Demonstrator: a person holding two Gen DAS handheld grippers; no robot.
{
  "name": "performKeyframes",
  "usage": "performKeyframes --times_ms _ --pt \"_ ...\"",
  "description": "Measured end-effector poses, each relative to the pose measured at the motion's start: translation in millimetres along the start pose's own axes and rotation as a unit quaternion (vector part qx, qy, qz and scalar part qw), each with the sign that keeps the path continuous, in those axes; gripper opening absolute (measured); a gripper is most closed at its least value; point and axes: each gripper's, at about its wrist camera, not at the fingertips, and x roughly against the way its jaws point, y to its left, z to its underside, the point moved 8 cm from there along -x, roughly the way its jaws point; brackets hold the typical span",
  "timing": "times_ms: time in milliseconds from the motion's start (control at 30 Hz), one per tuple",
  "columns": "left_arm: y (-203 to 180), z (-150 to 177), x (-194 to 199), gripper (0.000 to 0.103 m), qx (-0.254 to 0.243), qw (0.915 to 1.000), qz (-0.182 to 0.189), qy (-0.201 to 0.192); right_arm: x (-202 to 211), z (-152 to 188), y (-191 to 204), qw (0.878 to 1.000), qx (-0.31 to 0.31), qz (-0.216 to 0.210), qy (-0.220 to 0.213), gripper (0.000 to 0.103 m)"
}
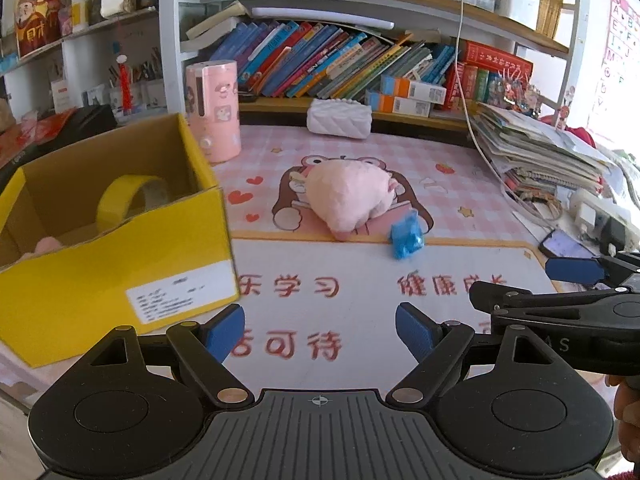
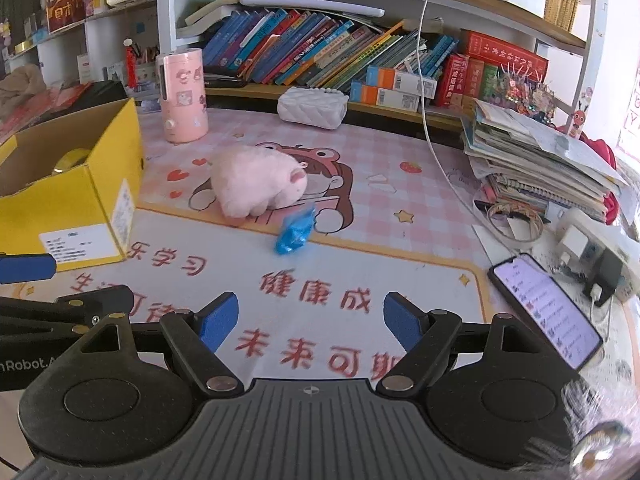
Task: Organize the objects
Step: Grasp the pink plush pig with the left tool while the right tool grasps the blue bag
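Observation:
A pink plush toy (image 1: pixel 346 196) lies mid-mat, with a small blue crinkled packet (image 1: pixel 406 236) just in front of it to the right. Both show in the right wrist view, the plush (image 2: pixel 256 186) and the packet (image 2: pixel 295 232). A yellow cardboard box (image 1: pixel 112 276) stands open at the left and holds a yellow tape roll (image 1: pixel 128 198) and something pink. My left gripper (image 1: pixel 320 334) is open and empty, low over the mat near the box. My right gripper (image 2: pixel 311 324) is open and empty beside it, short of the packet.
A pink cylinder container (image 1: pixel 214 110) and a white quilted pouch (image 1: pixel 339 118) stand at the back of the mat. A stack of books and papers (image 2: pixel 540 160), a phone (image 2: pixel 548 314) and a power strip (image 2: pixel 600 256) lie at the right. Bookshelves (image 2: pixel 360 48) rise behind.

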Motion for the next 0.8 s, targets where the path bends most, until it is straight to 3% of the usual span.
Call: performKeyframes --times_ms 167,333,800 --pt "-13 -11 -15 0.086 -0.002 1.0 -0.004 0.0 -13 -10 -19 1.0 -0.004 -0.001 0.0 0.079" --pt "-22 -20 -23 0.093 -0.005 0.9998 -0.018 -0.009 -24 -19 -33 1.0 -0.005 -0.008 -0.003 0.079" --pt "-41 -45 -44 0.093 -0.02 0.9988 -0.041 -0.017 -49 -42 -61 0.999 -0.024 -0.035 -0.015 0.079"
